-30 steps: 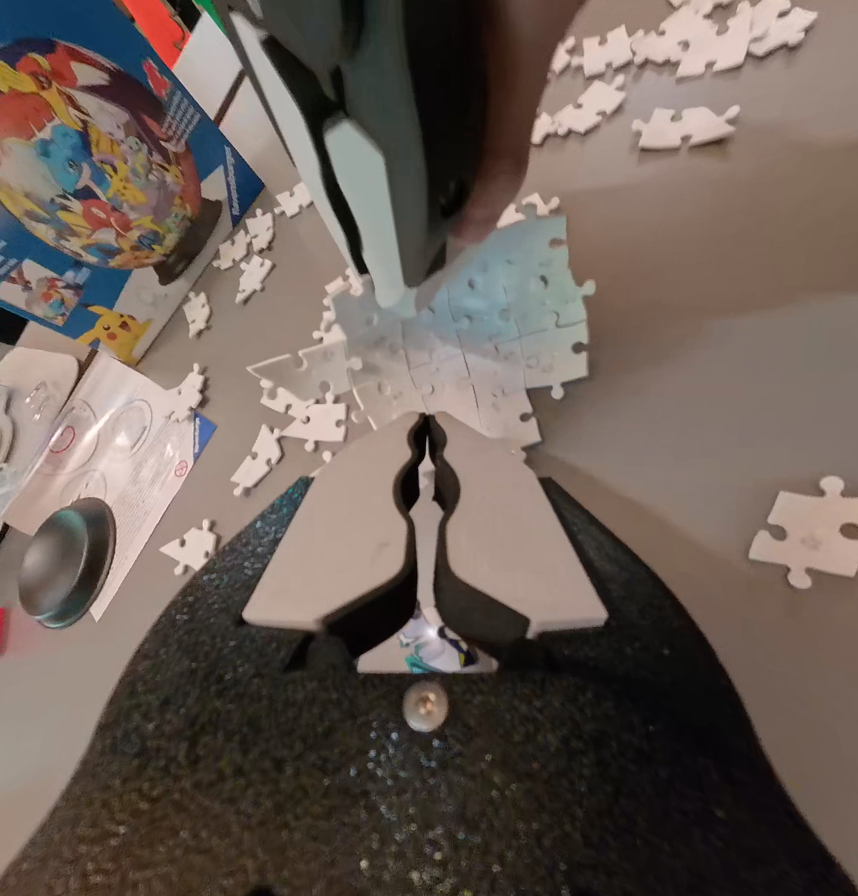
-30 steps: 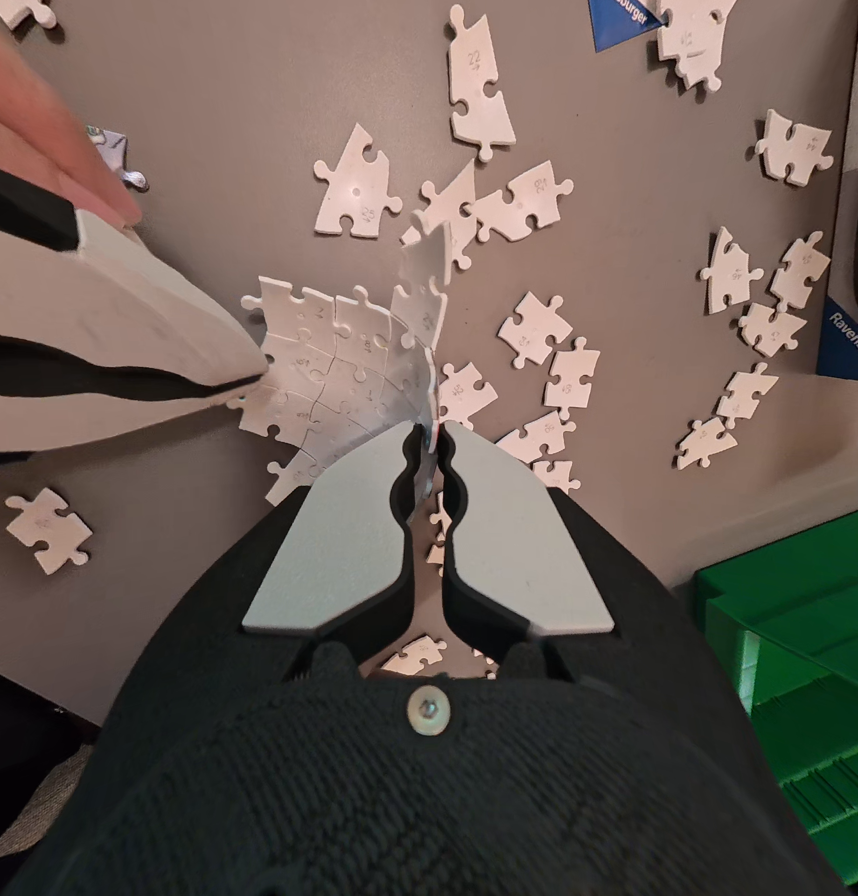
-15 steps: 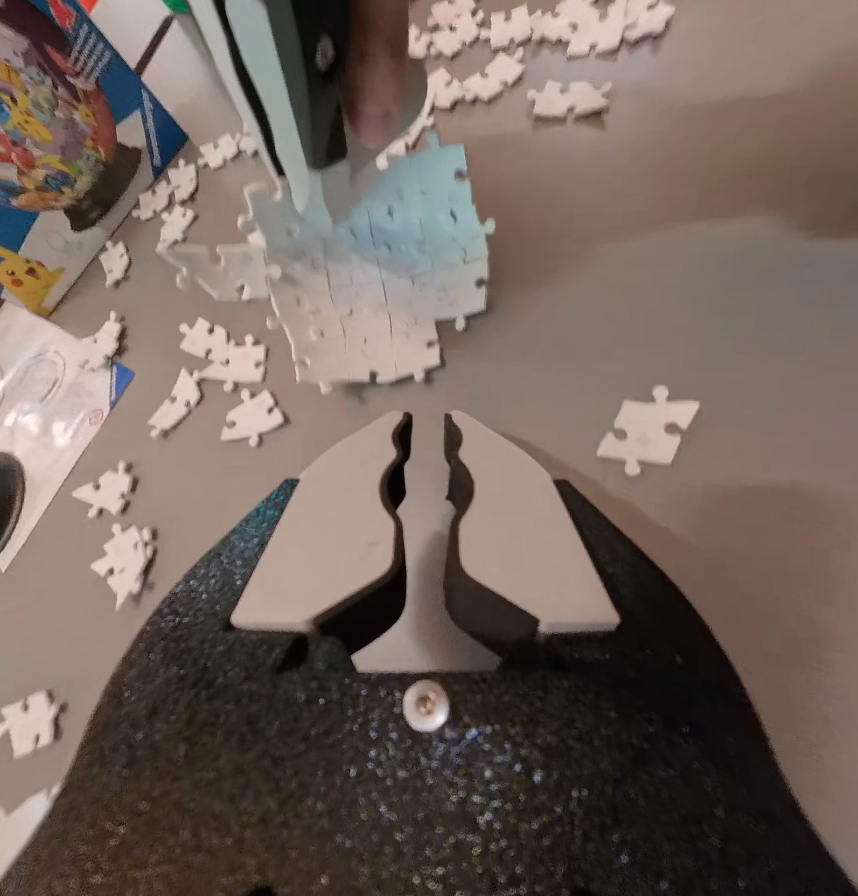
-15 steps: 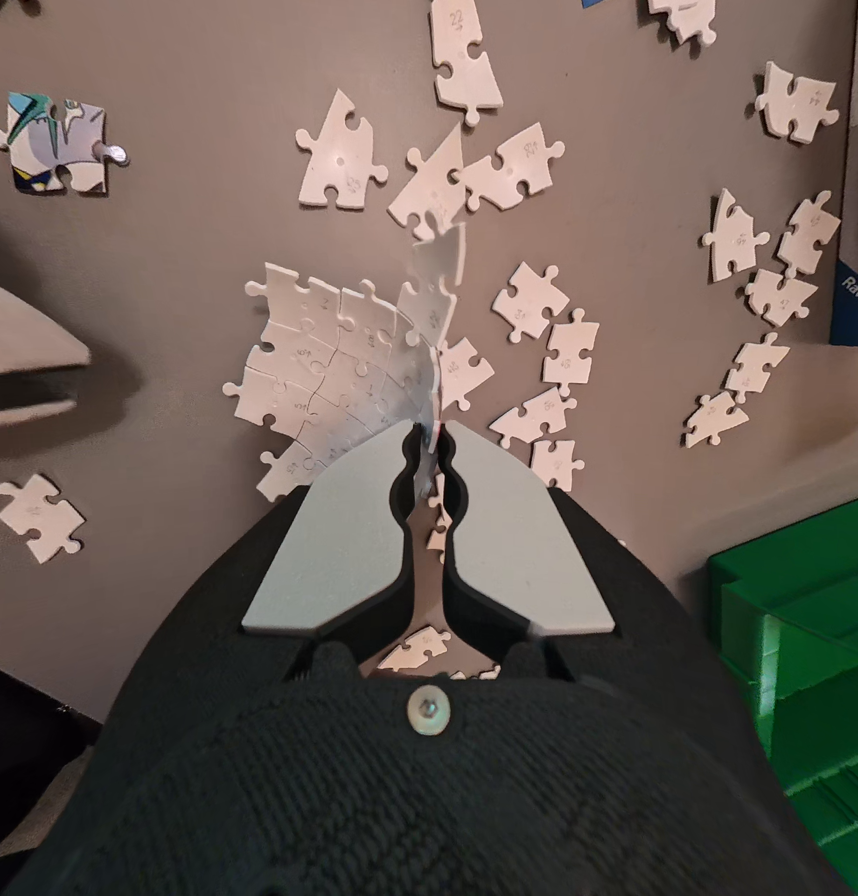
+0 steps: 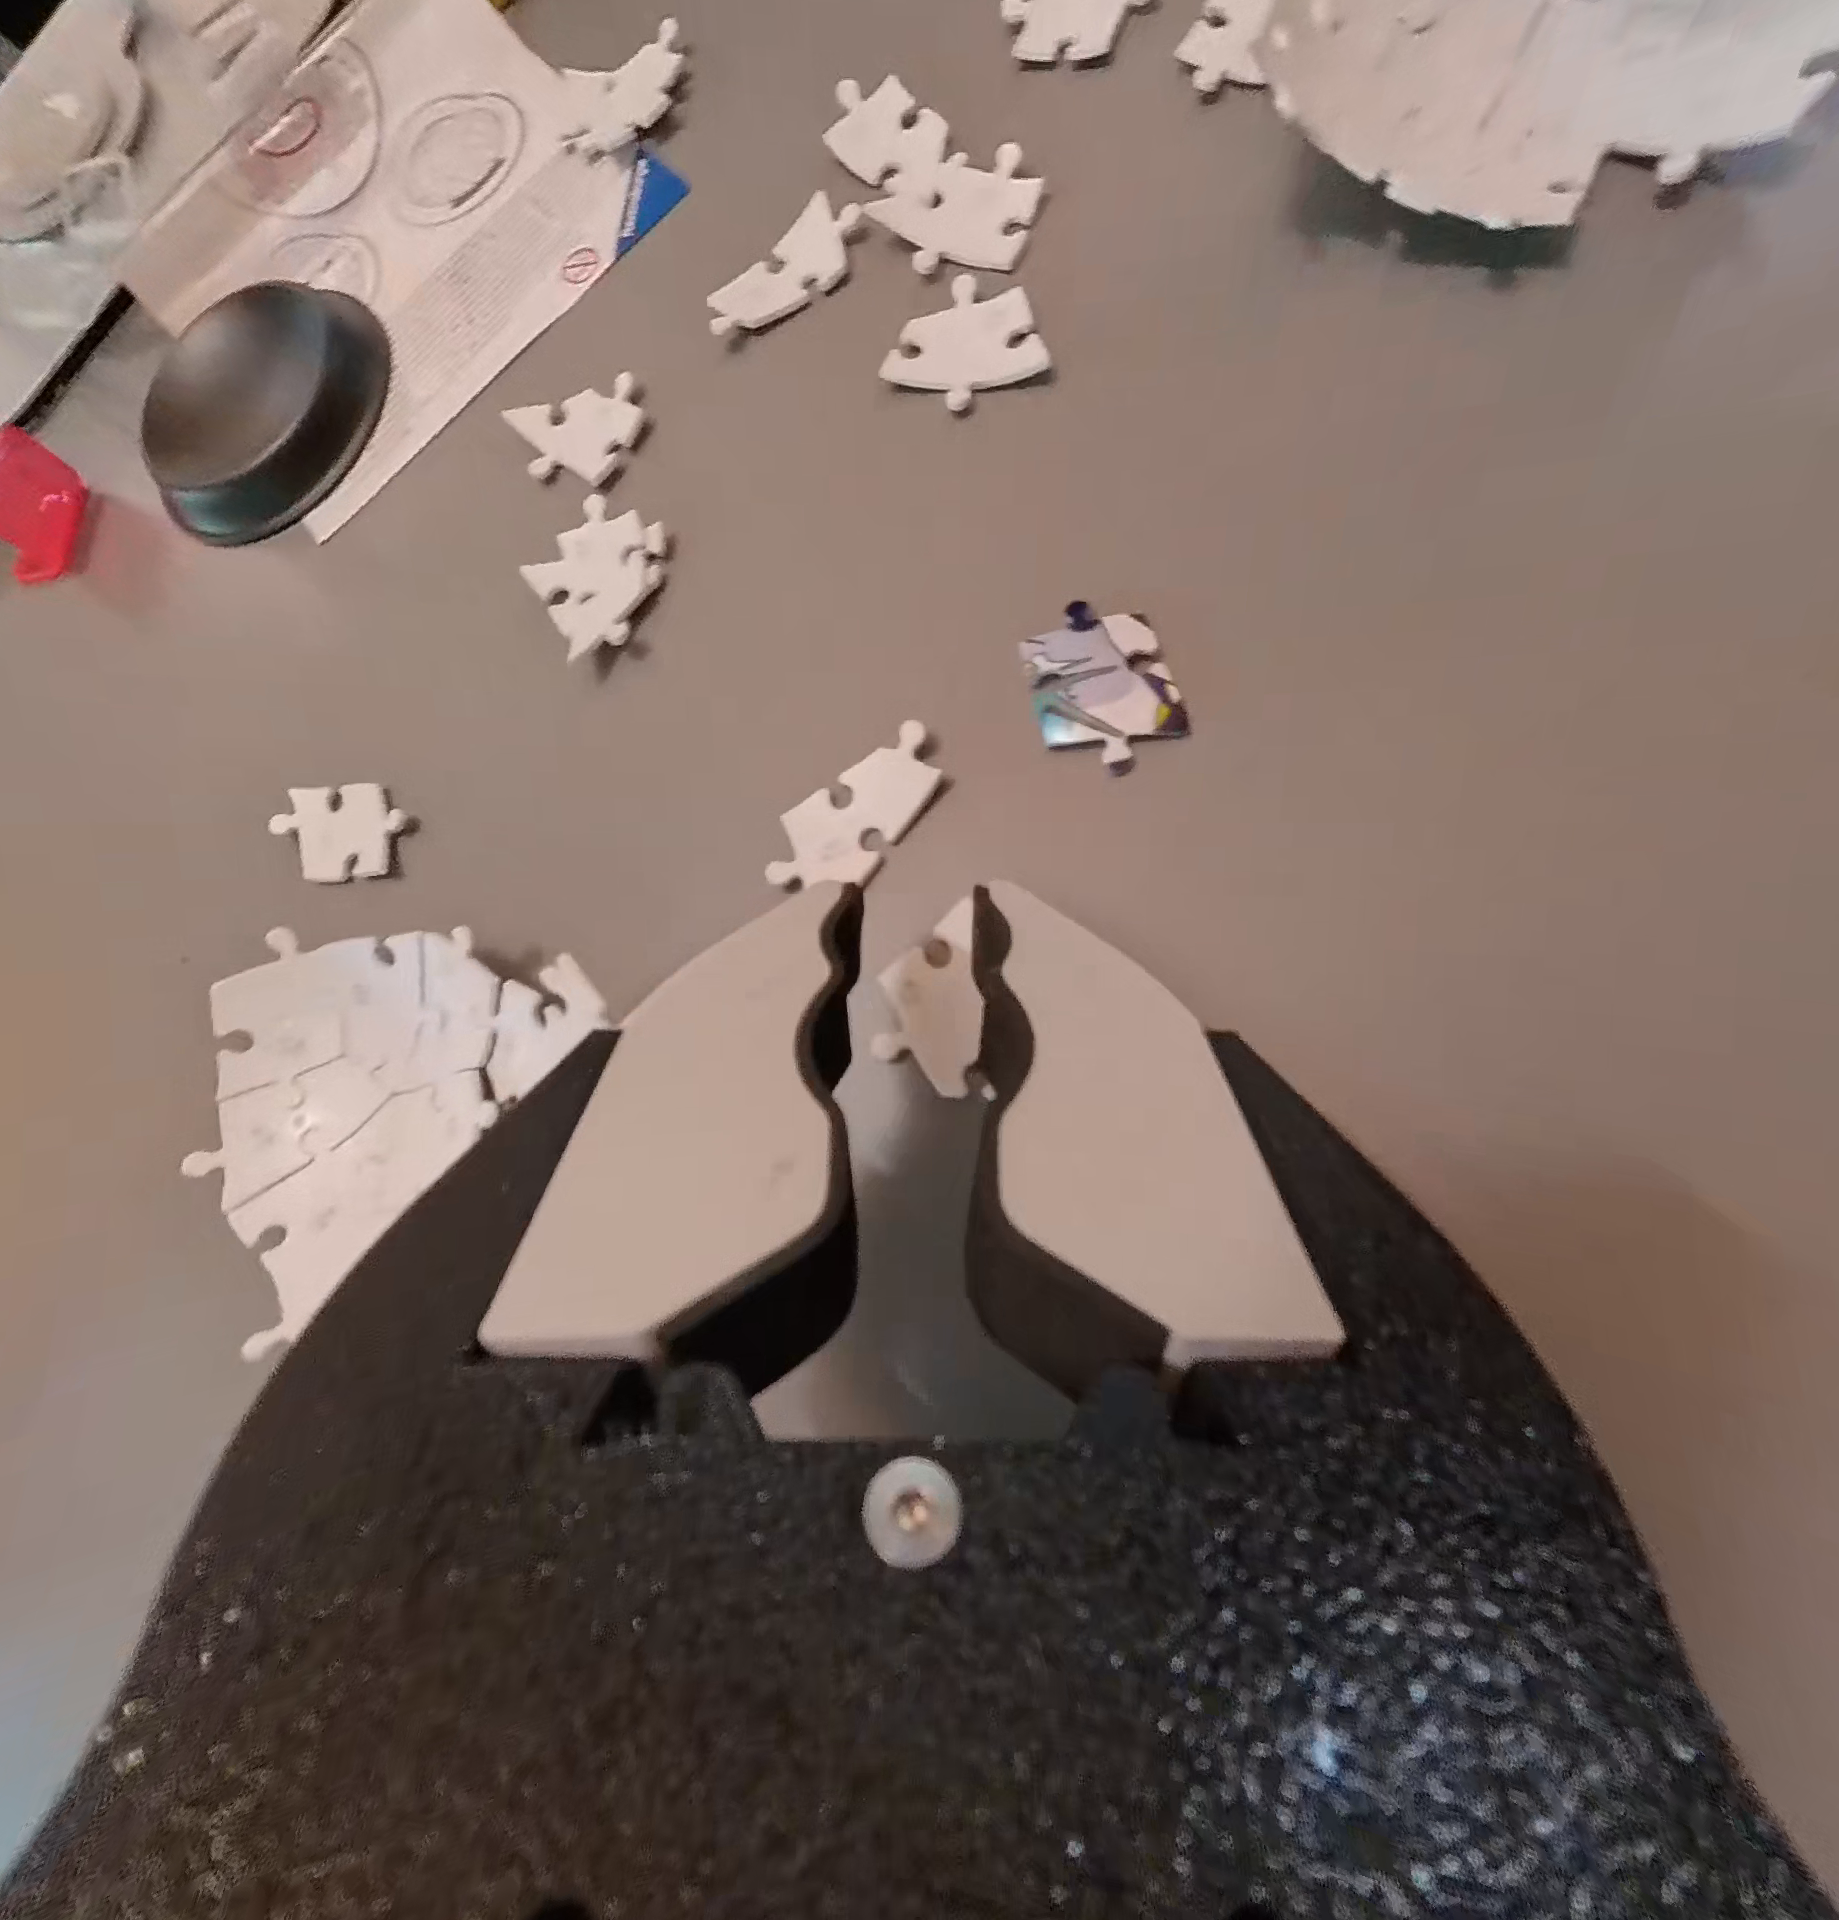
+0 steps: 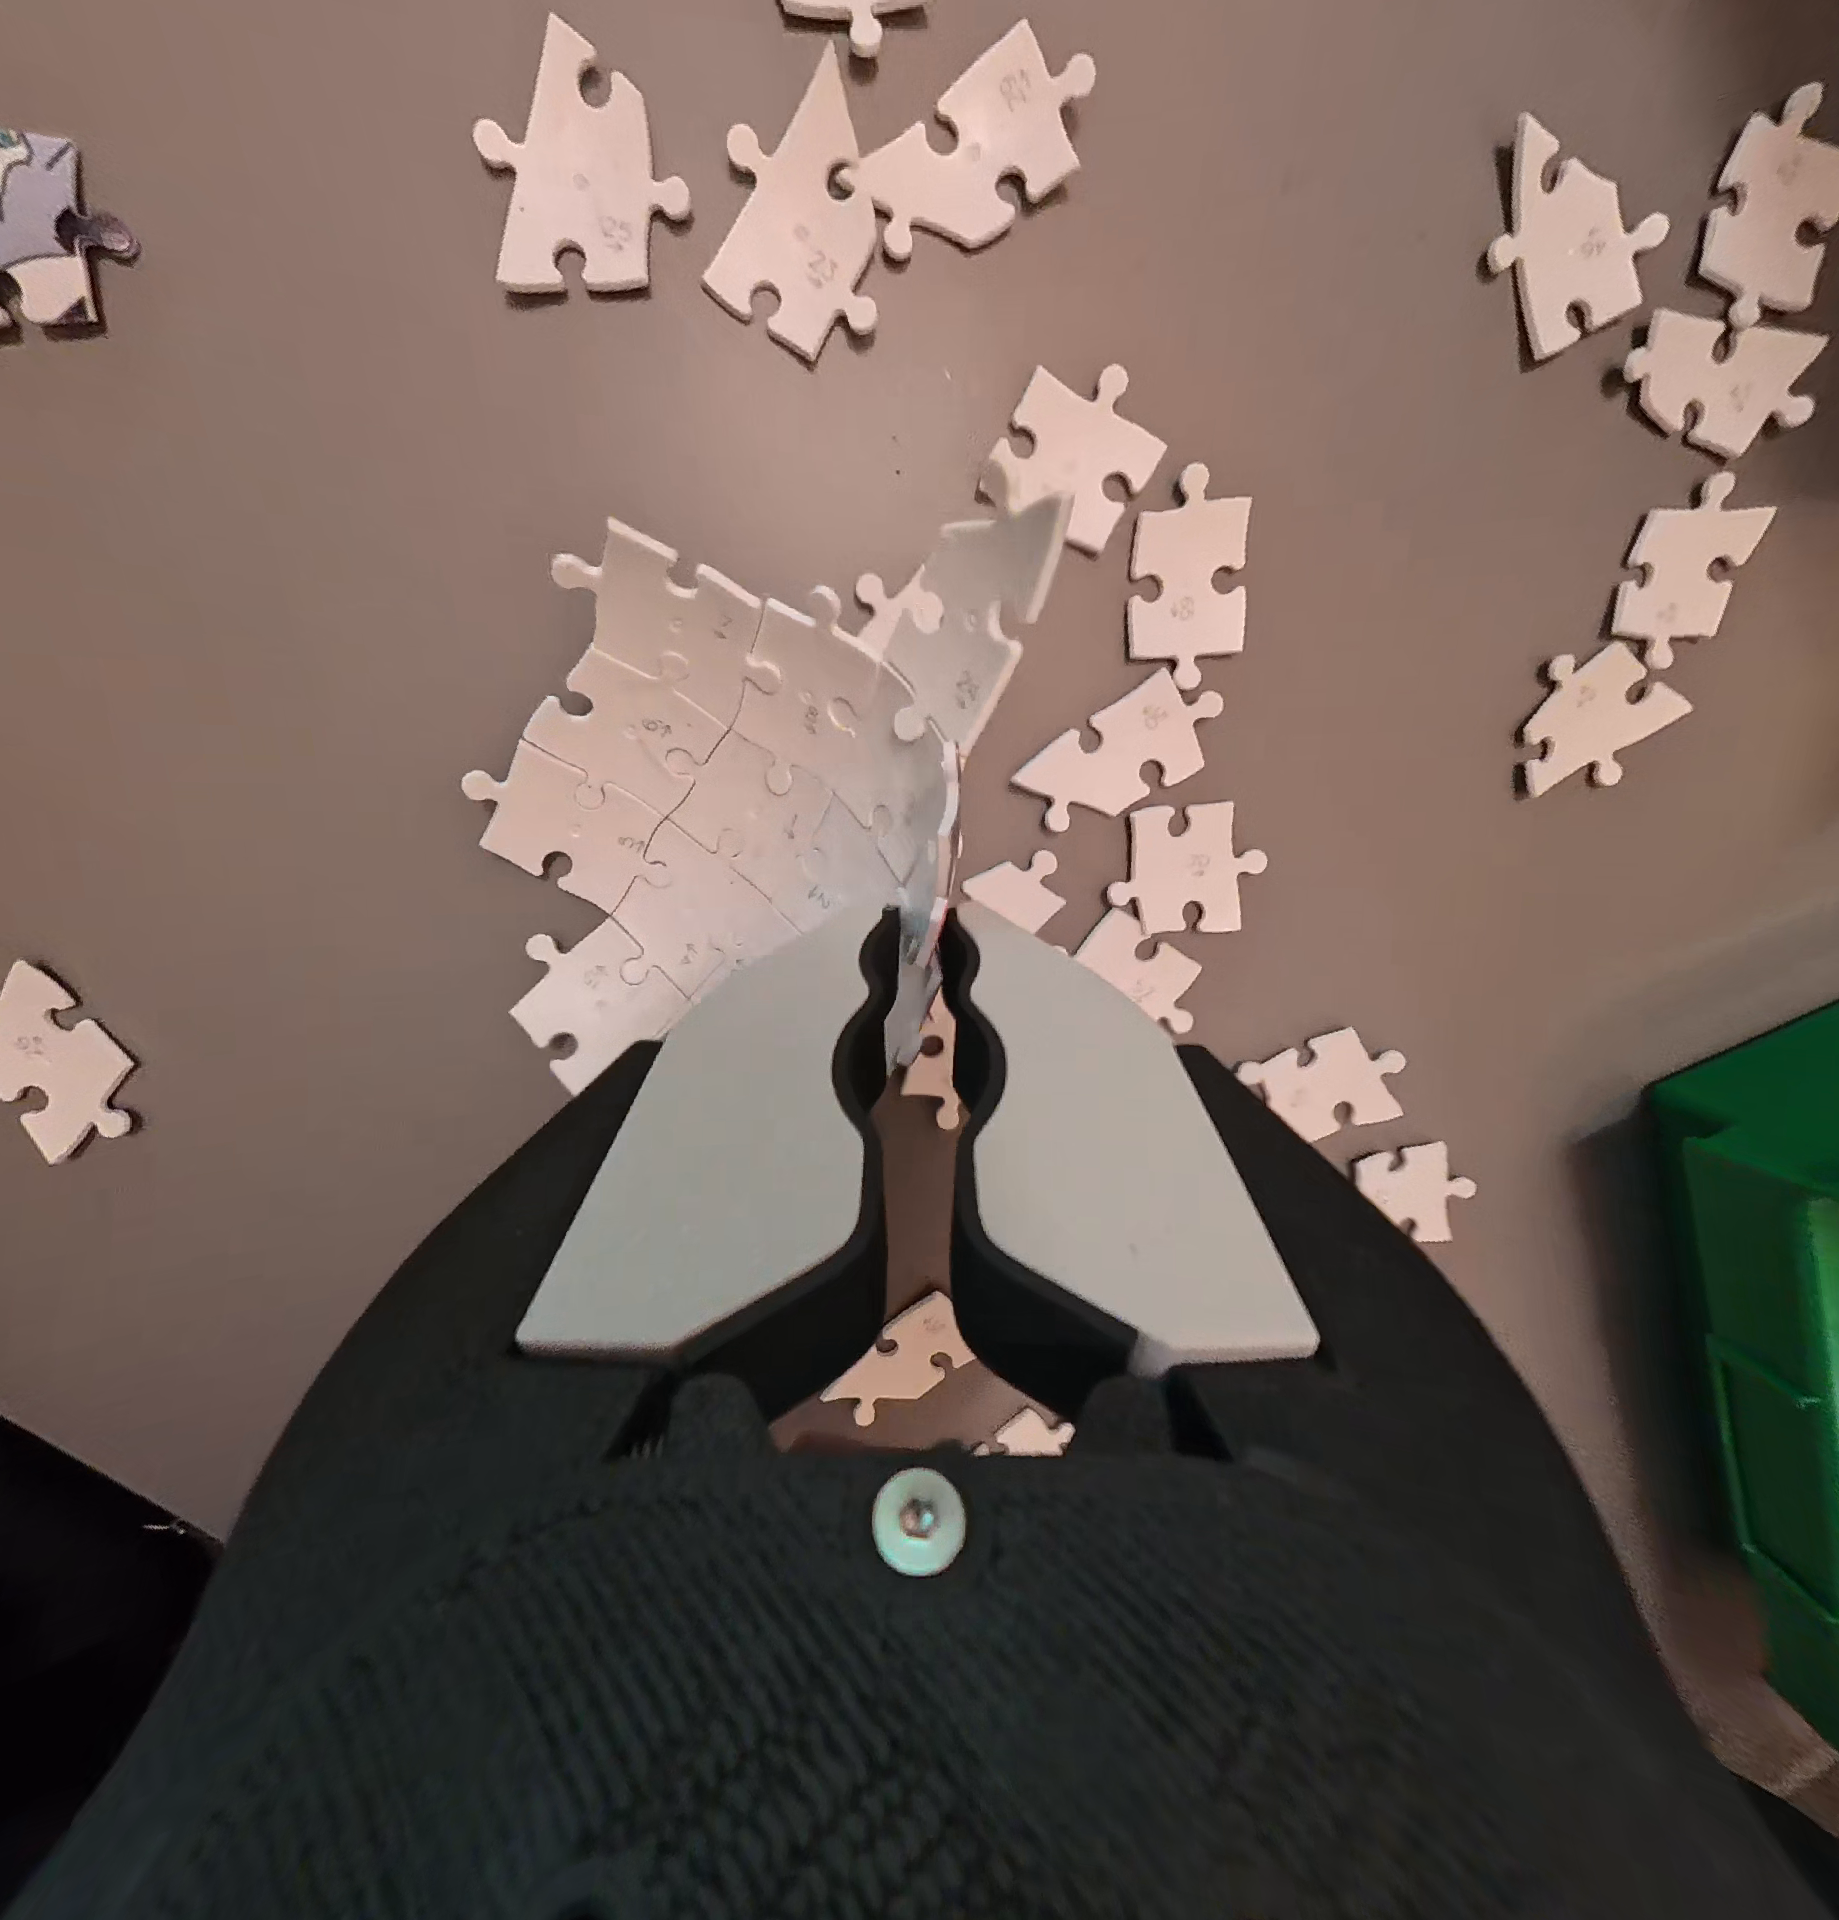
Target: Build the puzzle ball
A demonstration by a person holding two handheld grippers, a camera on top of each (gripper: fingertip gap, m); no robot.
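1. Right tool [image 6: 920, 914]: fingers closed tight on the near edge of the assembled curved section [image 6: 728, 769]. It holds this white, face-down patch of joined pieces clear of the grey tabletop [image 6: 271, 520], with its far tip curling upward.

2. Left tool [image 5: 910, 904]: fingers parted by a narrow gap, gripping nothing. One white loose piece [image 5: 936, 997] lies on the tabletop, seen through the gap against the right finger; contact cannot be told.

3. Second white piece [image 5: 858, 821]: flat on the tabletop, just beyond the left fingertip.

4. Printed piece [image 5: 1102, 675]: face-up, farther off and to the right; the only coloured face among the loose stock.

5. Smaller joined cluster [image 5: 343, 1081]: near left, partly hidden under the left tool.

6. Scattered white pieces [image 6: 1715, 384]: spread over the far and right tabletop, backs up.

7. Sundries, far left: dark round stand [image 5: 266, 416], instruction sheet [image 5: 395, 208], red object [image 5: 27, 504]. Green bin [image 6: 1788, 1299] at the right edge.

8. Step in hand, by judgement: picking the next piece for the held section.

9. Handling advice:
   - Lower the left tool until both fingertips straddle the piece's edges, then close; thin flat pieces tend to slide away.
   - Grip the body, leaving the tabs free.
   - Keep the right tool's hold steady; a curved section flexes at its seams and may shed pieces.
   - Bring the tab in along the curve and press gently.
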